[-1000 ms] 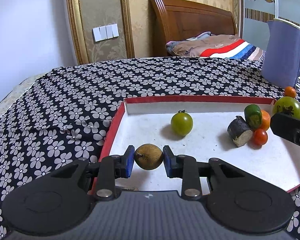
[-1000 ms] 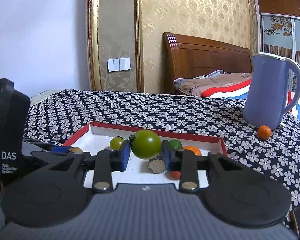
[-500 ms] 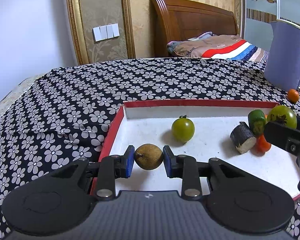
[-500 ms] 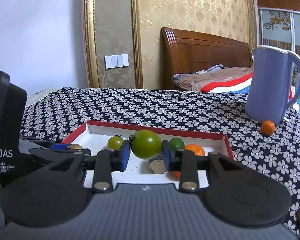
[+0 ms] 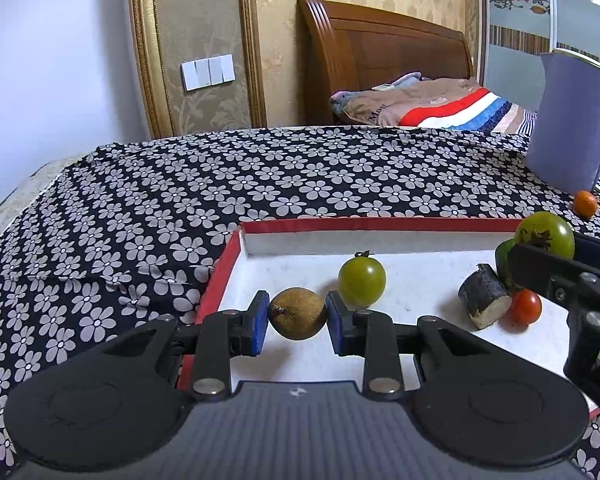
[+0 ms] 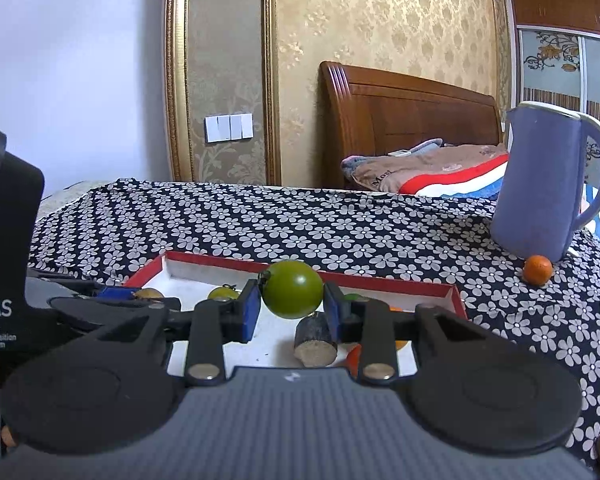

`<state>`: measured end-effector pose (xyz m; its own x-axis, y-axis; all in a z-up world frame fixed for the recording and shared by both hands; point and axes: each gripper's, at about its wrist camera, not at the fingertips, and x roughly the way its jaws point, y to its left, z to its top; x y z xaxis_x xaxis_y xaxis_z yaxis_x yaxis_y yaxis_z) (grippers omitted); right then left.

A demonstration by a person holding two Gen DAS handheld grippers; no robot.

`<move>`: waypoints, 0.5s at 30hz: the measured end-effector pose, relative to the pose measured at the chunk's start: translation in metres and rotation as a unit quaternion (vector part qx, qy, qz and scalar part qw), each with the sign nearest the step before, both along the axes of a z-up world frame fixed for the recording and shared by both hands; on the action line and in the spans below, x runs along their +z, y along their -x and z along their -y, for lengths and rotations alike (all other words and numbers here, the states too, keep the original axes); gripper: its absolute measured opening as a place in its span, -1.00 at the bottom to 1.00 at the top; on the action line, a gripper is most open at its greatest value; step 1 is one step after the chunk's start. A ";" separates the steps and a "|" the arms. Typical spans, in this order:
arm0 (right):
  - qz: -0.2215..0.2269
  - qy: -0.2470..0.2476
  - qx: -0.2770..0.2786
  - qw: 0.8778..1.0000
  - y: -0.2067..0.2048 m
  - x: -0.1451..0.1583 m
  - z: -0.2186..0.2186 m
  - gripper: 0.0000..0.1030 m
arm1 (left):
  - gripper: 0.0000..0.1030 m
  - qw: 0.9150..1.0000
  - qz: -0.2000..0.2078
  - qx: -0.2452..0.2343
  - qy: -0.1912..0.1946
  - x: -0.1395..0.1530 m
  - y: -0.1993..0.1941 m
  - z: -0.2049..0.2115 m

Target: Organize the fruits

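My left gripper (image 5: pixel 297 319) is shut on a brown kiwi (image 5: pixel 297 313), held over the near left part of a red-rimmed white tray (image 5: pixel 380 225). My right gripper (image 6: pixel 291 307) is shut on a large green tomato (image 6: pixel 293 295), held above the tray (image 6: pixel 380 280); this tomato also shows in the left wrist view (image 5: pixel 546 233). In the tray lie a small green tomato (image 5: pixel 362 282), a dark cut stem piece (image 5: pixel 485 295), a red cherry tomato (image 5: pixel 525 306) and a green fruit (image 5: pixel 503 256), partly hidden.
A small orange (image 6: pixel 537 269) lies on the flowered cloth (image 5: pixel 260 176) beside a tall purple jug (image 6: pixel 540 184), right of the tray. A bed with a wooden headboard (image 5: pixel 380 60) stands behind the table.
Both grippers have risen a little and pulled back with their fruit; the tray sits lower and farther in both views. Grips are unchanged.
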<state>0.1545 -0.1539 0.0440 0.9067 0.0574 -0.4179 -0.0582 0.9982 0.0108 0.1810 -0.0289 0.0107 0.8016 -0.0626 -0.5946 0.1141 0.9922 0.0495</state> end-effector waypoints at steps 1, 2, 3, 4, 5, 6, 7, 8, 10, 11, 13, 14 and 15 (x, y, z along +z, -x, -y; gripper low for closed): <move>-0.001 0.001 -0.001 1.000 -0.002 0.000 0.000 -0.38 | -0.42 1.000 0.000 0.001 0.000 -0.001 -0.001 0.000; -0.002 0.003 -0.001 1.000 -0.003 -0.001 0.001 -0.38 | -0.42 1.000 0.000 0.002 -0.001 -0.002 -0.002 0.000; -0.002 0.004 -0.001 1.000 -0.005 0.000 0.001 -0.38 | -0.42 1.000 0.000 0.003 -0.002 -0.003 -0.003 -0.001; -0.002 0.005 -0.001 1.000 -0.006 0.000 0.001 -0.38 | -0.42 1.000 -0.001 0.005 -0.001 -0.003 -0.004 -0.001; -0.001 0.006 -0.001 1.000 -0.008 0.001 0.001 -0.38 | -0.42 1.000 -0.001 0.005 0.002 -0.004 -0.005 -0.003; 0.000 0.006 -0.001 1.000 -0.009 0.002 0.001 -0.38 | -0.42 1.000 -0.001 0.004 0.004 -0.003 -0.005 -0.003; 0.002 0.006 -0.002 1.000 -0.010 0.002 0.002 -0.38 | -0.42 1.000 0.000 0.005 0.005 -0.003 -0.005 -0.004; 0.004 0.008 -0.002 1.000 -0.011 0.002 0.001 -0.38 | -0.42 1.000 0.003 0.006 0.005 -0.003 -0.006 -0.004; 0.009 0.011 -0.002 1.000 -0.011 0.002 0.001 -0.38 | -0.42 1.000 0.007 0.007 0.004 -0.003 -0.005 -0.005; 0.011 0.011 -0.001 1.000 -0.012 0.001 0.001 -0.38 | -0.42 1.000 0.007 0.007 0.005 -0.003 -0.005 -0.006; 0.011 0.005 0.001 1.000 -0.012 0.000 0.002 -0.38 | -0.42 1.000 0.006 0.004 0.007 -0.004 -0.006 -0.006; 0.011 0.003 0.002 1.000 -0.012 -0.001 0.003 -0.38 | -0.42 1.000 0.005 0.004 0.007 -0.004 -0.006 -0.006; 0.012 0.002 0.002 1.000 -0.012 -0.002 0.003 -0.38 | -0.42 1.000 0.006 0.003 0.007 -0.004 -0.006 -0.006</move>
<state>0.1666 -0.1574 0.0417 0.9161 0.0601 -0.3965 -0.0629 0.9980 0.0061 0.1869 -0.0233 0.0066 0.8095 -0.0652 -0.5835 0.1074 0.9935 0.0379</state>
